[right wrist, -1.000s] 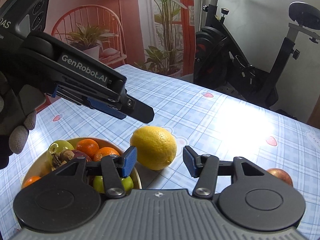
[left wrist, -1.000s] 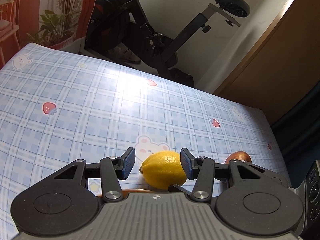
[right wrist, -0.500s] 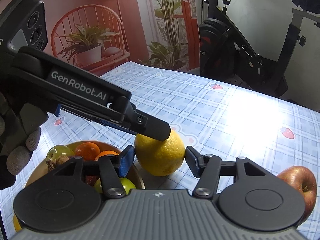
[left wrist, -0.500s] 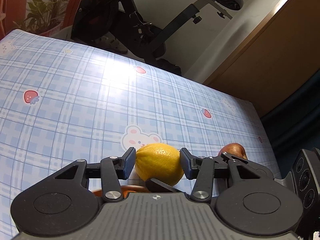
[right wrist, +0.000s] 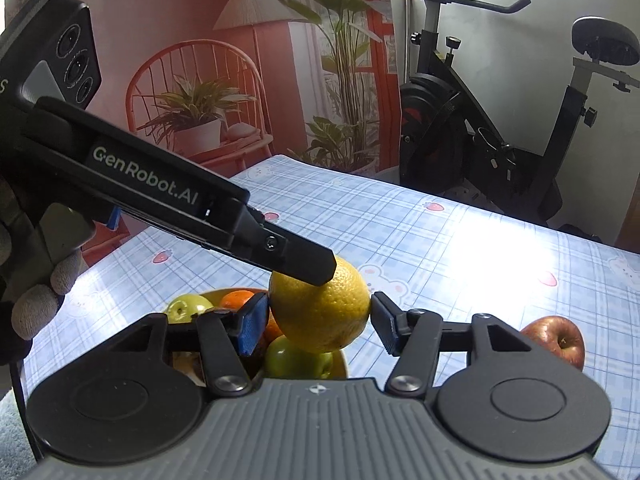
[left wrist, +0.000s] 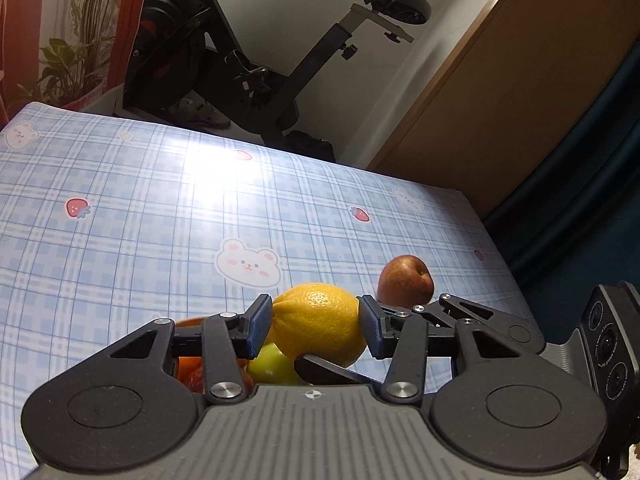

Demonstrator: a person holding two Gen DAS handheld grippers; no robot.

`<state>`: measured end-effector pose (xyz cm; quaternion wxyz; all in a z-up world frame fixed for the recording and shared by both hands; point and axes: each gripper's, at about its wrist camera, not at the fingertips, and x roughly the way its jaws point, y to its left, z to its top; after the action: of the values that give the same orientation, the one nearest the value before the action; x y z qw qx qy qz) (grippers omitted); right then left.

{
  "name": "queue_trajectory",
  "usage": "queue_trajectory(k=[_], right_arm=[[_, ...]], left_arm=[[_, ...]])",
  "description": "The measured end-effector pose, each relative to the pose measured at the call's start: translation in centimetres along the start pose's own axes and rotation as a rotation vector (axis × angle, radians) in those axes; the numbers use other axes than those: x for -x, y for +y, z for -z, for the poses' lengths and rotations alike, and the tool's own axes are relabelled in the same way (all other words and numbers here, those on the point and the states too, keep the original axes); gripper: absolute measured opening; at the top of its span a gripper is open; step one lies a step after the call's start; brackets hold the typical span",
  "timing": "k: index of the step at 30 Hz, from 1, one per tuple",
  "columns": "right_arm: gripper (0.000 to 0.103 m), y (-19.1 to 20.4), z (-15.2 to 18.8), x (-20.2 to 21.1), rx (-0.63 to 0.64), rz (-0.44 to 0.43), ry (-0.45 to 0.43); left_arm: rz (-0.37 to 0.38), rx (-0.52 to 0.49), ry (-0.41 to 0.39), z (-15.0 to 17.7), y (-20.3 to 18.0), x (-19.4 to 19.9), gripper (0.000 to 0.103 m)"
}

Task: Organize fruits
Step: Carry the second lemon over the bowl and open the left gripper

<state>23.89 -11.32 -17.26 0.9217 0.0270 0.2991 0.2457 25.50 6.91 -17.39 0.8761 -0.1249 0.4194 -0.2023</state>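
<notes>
The step in hand looks like carrying the lemon (left wrist: 318, 326) to the fruit bowl (right wrist: 208, 295): the left gripper (left wrist: 316, 330) is closed on it, a blue pad pressed to each side of the fruit, and in the right wrist view one black finger of that gripper lies across the lemon's upper left. The lemon seems lifted clear of the cloth and sits over the near edge of the bowl, with a green apple (right wrist: 298, 358) directly beneath it. The right gripper (right wrist: 318, 326) brackets the same lemon with its jaws partly apart; its left pad (right wrist: 252, 326) is at or just touching the skin, while the right pad stands a little clear, so I judge it is steadying the fruit, not gripping it. The next move probably calls for lowering the lemon into a free spot among the fruit and letting go gently, since it is round and could roll off the pile or over the rim. Inside the bowl, further left, lie another green apple (right wrist: 186, 307) and an orange (right wrist: 237, 298). To the right, well apart from the bowl, a red apple (right wrist: 556, 340) rests alone on the blue checked tablecloth (left wrist: 160, 220), likely the next thing to gather. Beyond the table stands an exercise bike (left wrist: 256, 64).
</notes>
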Motion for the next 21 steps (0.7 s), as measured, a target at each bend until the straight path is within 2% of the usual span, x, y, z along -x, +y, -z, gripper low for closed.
queue_trajectory(k=[7, 12, 21], right_arm=[[0.059, 2.8, 2.3, 2.2, -0.001, -0.011, 0.011], [0.059, 4.2, 2.7, 3.0, -0.007, -0.041, 0.005], [0.059, 8.8, 1.9, 0.9, 0.056, -0.097, 0.025]], left_arm=[[-0.011, -0.014, 0.034, 2.9, -0.7, 1.8, 0.050], [-0.029, -0.026, 0.027, 4.1, -0.6, 3.9, 0.050], [-0.087, 0.014, 0.015, 5.3, 2.8, 7.2, 0.050]])
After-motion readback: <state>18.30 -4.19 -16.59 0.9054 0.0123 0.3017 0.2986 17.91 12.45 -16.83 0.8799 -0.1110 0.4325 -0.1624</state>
